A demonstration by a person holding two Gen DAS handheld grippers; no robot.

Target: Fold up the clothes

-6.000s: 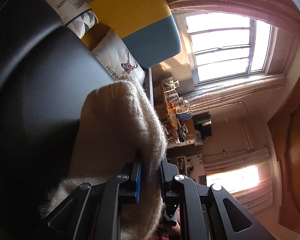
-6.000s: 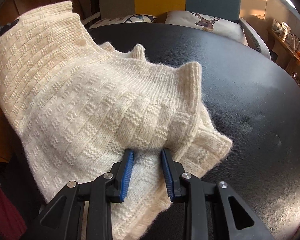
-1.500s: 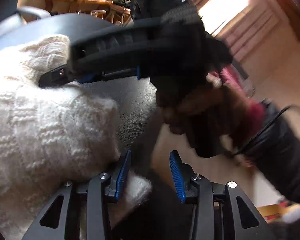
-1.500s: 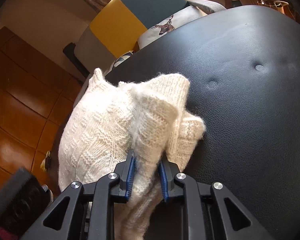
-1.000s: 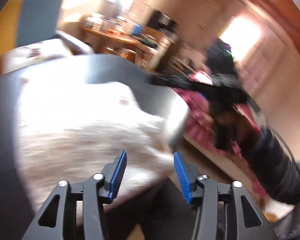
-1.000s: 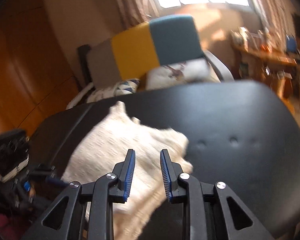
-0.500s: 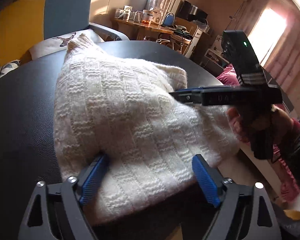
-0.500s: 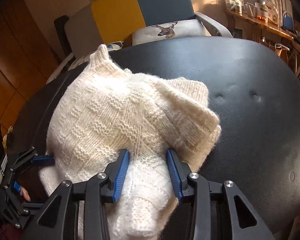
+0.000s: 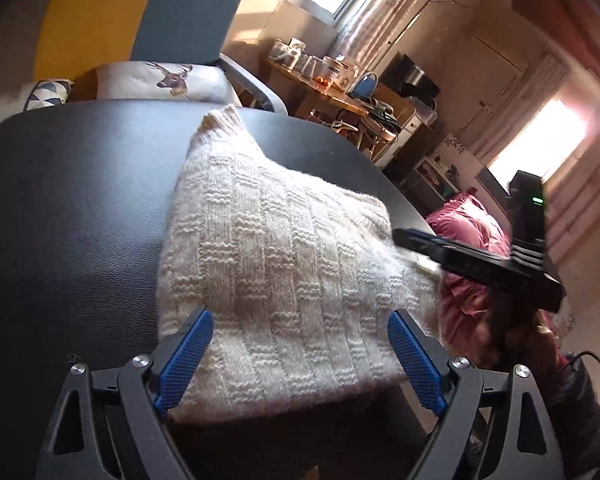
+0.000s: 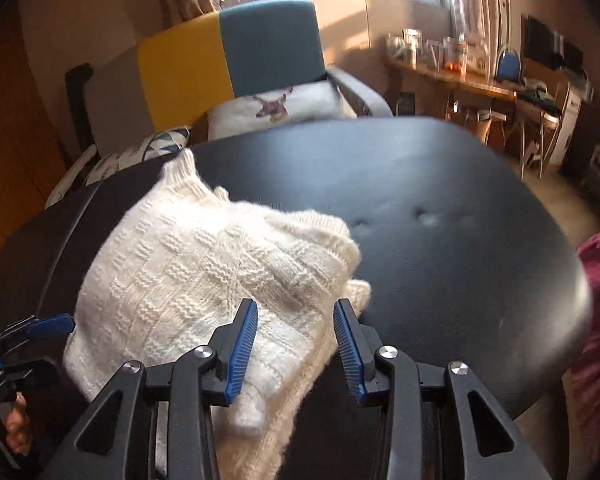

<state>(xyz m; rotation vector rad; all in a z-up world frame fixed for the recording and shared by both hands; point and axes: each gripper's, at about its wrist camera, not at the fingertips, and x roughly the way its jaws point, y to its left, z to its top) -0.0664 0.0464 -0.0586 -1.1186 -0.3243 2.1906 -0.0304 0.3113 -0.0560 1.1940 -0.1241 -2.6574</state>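
**Desk:** What lies on the black padded leather bench (image 10: 440,240)?

**Photographer:** A cream basket-weave knitted sweater (image 9: 284,264), folded into a thick bundle. It sits on the left half of the bench as the right wrist camera sees it (image 10: 204,276), with its near edge hanging a little past the bench's front rim. One pointed corner of the knit sticks up at the far end.

**Desk:** And the left tongs (image 9: 300,356)?

**Photographer:** Spread wide, blue-padded fingers (image 9: 184,356) either side of the near end of the bundle. The knit lies between them, ungripped; whether the pads touch the wool I cannot tell.

**Desk:** The right tongs (image 10: 296,344)?

**Photographer:** Parted too, less widely, holding nothing. They hang over the bundle's near right corner, the left pad in front of the knit and the right pad at its edge. In the left wrist view the same tool (image 9: 480,260) reaches in from the right, its tip at the sweater's right side, held by a hand (image 9: 512,332) in a dark sleeve.

**Desk:** Background?

**Photographer:** A yellow-and-teal upholstered chair (image 10: 236,52) behind the bench, with a white deer-print cushion (image 10: 280,108) on its seat. Wooden side table with jars (image 10: 452,68) under a bright window to the right. Pink crumpled fabric (image 9: 472,240) beyond the bench's right edge.
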